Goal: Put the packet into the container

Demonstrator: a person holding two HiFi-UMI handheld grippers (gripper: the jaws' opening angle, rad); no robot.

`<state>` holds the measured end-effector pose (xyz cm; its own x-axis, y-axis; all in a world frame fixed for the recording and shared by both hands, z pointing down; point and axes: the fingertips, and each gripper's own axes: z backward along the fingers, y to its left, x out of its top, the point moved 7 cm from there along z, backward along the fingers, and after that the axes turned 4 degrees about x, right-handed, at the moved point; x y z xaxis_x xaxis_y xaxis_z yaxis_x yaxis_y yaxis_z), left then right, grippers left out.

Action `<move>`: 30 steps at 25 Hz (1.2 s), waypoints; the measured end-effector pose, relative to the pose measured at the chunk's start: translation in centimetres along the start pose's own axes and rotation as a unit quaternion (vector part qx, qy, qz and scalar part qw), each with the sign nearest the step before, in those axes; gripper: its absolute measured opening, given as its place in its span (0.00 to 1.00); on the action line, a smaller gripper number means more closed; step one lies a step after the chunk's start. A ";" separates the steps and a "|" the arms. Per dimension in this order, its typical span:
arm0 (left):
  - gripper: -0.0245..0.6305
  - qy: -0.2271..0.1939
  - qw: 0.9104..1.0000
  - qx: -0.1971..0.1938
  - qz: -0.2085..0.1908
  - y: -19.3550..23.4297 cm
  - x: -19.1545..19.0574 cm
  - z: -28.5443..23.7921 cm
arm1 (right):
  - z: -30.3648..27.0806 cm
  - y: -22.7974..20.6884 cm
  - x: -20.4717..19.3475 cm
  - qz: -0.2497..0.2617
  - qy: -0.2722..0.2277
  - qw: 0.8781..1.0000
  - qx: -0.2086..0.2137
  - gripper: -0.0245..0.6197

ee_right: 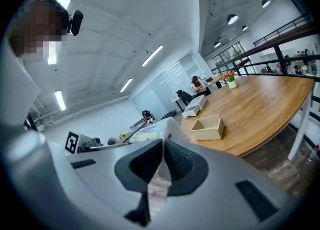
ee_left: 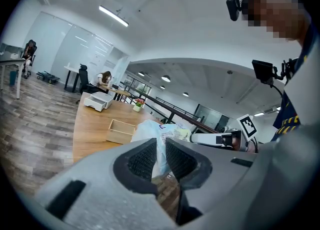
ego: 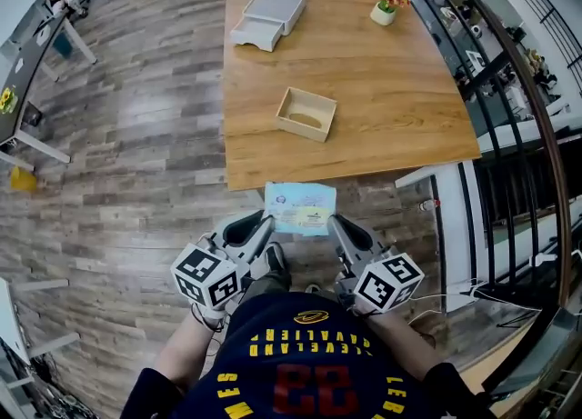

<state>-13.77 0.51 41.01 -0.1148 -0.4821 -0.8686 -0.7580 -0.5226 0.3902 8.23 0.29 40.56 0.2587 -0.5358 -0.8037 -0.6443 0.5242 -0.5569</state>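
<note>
I'm gripping the packet (ego: 300, 208) from both sides. The left gripper (ego: 264, 220) is clamping its left edge, with both pads pressing on the film. The right gripper (ego: 335, 222) is pinching its right edge, jaws nearly together on the thin sheet. The packet is hanging roughly flat between them over the floor, just short of the table's (ego: 382, 72) near edge. The container (ego: 306, 114) is sitting on the table, open top up, well apart from the packet.
</note>
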 end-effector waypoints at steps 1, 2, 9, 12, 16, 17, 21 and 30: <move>0.13 0.001 1.000 -0.004 -0.002 0.6 0.3 -0.2 | -0.5 0.0 0.1 0.000 0.000 1.000 -0.003 0.07; 0.13 0.002 1.000 -0.007 -0.004 1.2 0.5 -0.4 | -1.1 0.0 0.1 0.000 0.001 1.000 -0.007 0.07; 0.13 0.010 1.000 -0.028 -0.011 4.2 2.4 -1.7 | -3.9 -0.1 0.9 -0.005 0.002 1.000 -0.029 0.07; 0.13 0.014 0.999 -0.032 -0.016 4.9 2.8 -2.5 | -4.5 -0.6 1.1 -0.004 0.001 0.999 -0.037 0.07; 0.13 0.022 0.999 -0.037 -0.022 5.8 3.7 -3.8 | -5.5 -1.5 1.4 -0.014 -0.001 0.999 -0.044 0.07; 0.13 0.024 0.999 -0.038 -0.024 6.1 4.0 -4.2 | -5.8 -1.8 1.5 -0.017 -0.002 0.999 -0.044 0.07; 0.13 0.026 0.999 -0.031 -0.031 7.3 5.0 -5.9 | -7.4 -3.3 2.4 -0.022 -0.006 0.999 -0.040 0.07; 0.12 0.020 0.999 -0.014 -0.028 10.3 8.0 -10.5 | -11.6 -7.0 5.9 -0.021 -0.002 1.000 -0.024 0.07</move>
<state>-15.79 -16.09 41.26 -0.0467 -0.4793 -0.8764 -0.7439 -0.5688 0.3507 5.97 -14.22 42.16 0.2880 -0.5540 -0.7811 -0.6668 0.4695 -0.5788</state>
